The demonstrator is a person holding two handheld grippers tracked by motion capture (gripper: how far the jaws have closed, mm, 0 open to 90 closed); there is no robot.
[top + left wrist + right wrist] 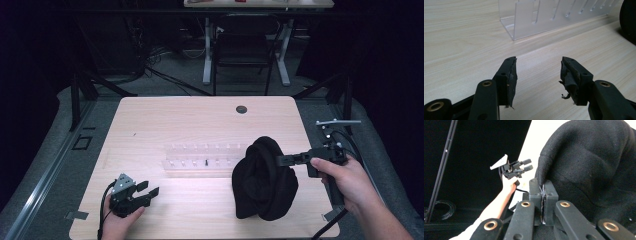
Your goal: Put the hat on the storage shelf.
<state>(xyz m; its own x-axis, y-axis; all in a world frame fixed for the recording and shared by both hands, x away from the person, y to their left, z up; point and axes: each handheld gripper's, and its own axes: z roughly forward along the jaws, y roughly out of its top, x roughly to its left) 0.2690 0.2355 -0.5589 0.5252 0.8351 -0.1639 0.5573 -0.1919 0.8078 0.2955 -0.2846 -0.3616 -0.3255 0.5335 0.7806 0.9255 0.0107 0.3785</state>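
Observation:
A black knitted cloth (263, 180) hangs bunched above the table's right half, its lower part touching the wood. My right gripper (280, 160) is shut on the cloth's right edge; in the right gripper view the jaws pinch a fold of the black cloth (586, 165) at the right gripper (543, 185). My left gripper (148, 190) rests low at the front left, open with nothing between its fingers, as the left gripper (537, 67) also shows over bare wood. A clear plastic rack (205, 159) lies at mid-table, its near end the clear rack (534, 20).
The wooden table (165, 120) has a round cable hole (241, 109) near its far edge. A black chair (243, 50) and a white desk stand behind it. Dark stands flank both sides. The other hand's gripper (514, 167) appears far off in the right gripper view.

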